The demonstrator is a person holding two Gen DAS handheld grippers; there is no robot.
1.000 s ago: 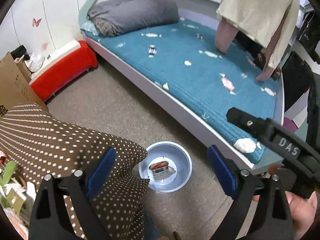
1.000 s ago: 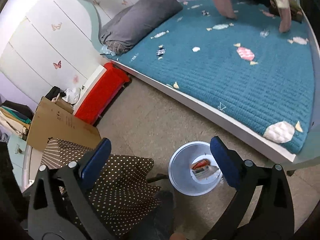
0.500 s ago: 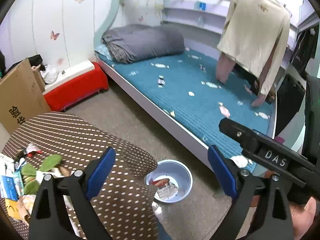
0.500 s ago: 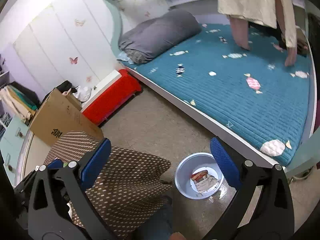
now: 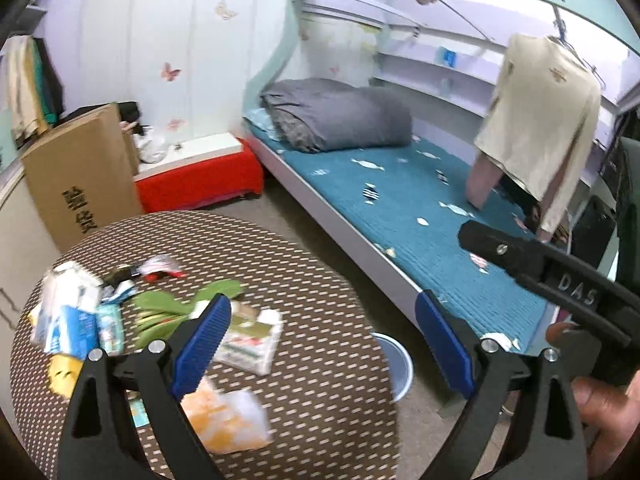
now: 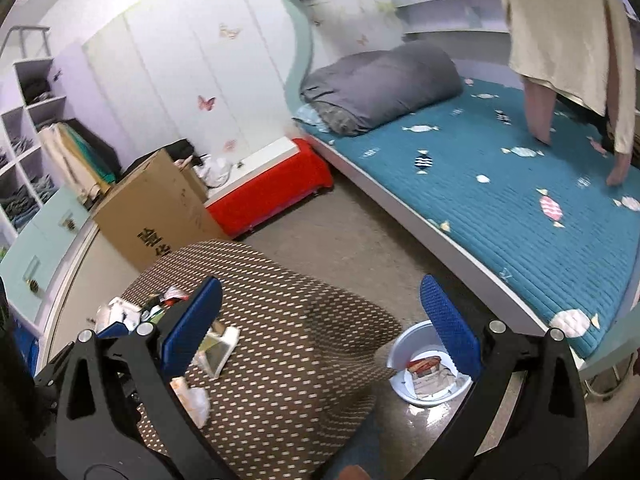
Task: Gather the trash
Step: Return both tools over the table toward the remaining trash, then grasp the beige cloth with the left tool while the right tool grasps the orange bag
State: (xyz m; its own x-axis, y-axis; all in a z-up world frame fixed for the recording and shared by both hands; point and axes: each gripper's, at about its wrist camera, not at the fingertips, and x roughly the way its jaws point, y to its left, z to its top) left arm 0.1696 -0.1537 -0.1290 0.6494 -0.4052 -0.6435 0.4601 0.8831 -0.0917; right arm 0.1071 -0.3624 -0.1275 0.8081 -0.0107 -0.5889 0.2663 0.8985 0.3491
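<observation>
Both views have swung up from the floor: wrappers [image 5: 244, 340] now litter the dotted worktop [image 5: 320, 380]. Basin [image 6: 400, 350] beside it holds discarded packets [image 6: 430, 372]. Left gripper [image 5: 320, 344] and right gripper [image 6: 320, 328] jaws gape empty.

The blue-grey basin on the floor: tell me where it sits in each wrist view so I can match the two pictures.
Left wrist: the basin shows only as a sliver of rim at lower centre, mostly hidden behind the dotted tablecloth.
Right wrist: the basin lies lower right of centre, wrappers inside, partly behind the right gripper's pad.
Shared landmark: the red box beside the bed.
</observation>
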